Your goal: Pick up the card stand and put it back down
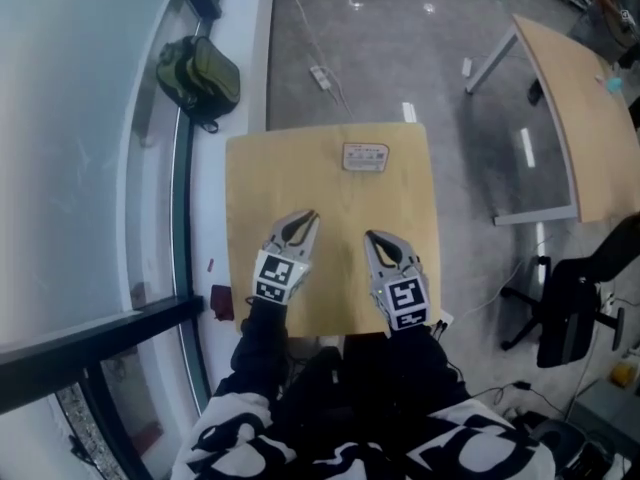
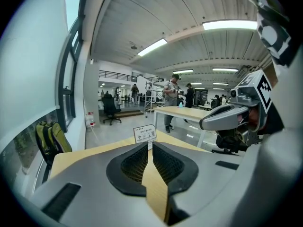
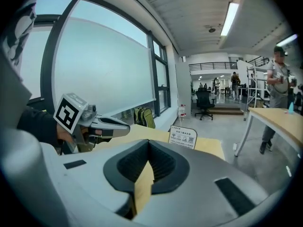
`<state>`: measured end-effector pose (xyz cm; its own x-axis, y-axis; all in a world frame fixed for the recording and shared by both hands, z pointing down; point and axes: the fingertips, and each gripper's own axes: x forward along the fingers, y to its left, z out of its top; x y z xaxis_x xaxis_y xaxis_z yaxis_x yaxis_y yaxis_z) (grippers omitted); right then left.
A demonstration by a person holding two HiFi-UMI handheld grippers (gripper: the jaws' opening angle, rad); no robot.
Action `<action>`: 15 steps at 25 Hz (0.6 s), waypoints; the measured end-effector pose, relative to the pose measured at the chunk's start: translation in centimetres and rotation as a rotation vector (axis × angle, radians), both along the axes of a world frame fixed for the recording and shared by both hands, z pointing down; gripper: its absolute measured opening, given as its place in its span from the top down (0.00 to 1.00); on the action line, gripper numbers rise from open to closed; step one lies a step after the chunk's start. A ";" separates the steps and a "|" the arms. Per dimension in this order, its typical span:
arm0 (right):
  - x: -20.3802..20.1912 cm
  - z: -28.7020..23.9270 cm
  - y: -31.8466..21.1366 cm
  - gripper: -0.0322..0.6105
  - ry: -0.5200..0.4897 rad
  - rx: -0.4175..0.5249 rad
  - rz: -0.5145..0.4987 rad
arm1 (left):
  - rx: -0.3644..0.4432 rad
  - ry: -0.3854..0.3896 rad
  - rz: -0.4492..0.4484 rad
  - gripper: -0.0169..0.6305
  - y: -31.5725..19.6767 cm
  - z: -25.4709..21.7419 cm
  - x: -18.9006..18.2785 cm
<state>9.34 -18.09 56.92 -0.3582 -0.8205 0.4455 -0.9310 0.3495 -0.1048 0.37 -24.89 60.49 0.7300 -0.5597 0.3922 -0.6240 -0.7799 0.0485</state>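
A small white card stand (image 1: pixel 365 157) with print on its face stands upright near the far edge of the square wooden table (image 1: pixel 262 180). It shows ahead of the jaws in the left gripper view (image 2: pixel 145 134) and in the right gripper view (image 3: pixel 183 137). My left gripper (image 1: pixel 301 222) hovers over the table's near half, well short of the stand, jaws together with nothing between them. Beside it, my right gripper (image 1: pixel 378 240) is likewise shut and empty. Each gripper shows in the other's view: the right gripper (image 2: pixel 222 118) and the left gripper (image 3: pixel 111 123).
A green backpack (image 1: pixel 198 76) lies on the window ledge at the left. A second wooden table (image 1: pixel 582 108) stands at the right, with a black office chair (image 1: pixel 572 303) nearer me. A power strip and cable (image 1: pixel 321 75) lie on the floor beyond the table. People stand in the background.
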 end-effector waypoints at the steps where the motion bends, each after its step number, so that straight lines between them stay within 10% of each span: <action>1: 0.4 0.3 -0.4 0.91 -0.005 -0.005 0.001 | -0.006 -0.005 0.002 0.94 -0.8 0.4 0.2; 15: 4.0 4.9 -6.9 0.91 0.025 -0.006 0.007 | -0.028 -0.061 0.060 0.88 -10.7 5.2 3.8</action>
<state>13.35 -25.01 61.81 -0.3413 -0.8202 0.4591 -0.9358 0.3424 -0.0839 4.18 -35.58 65.67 0.7362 -0.5040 0.4516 -0.5789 -0.8146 0.0346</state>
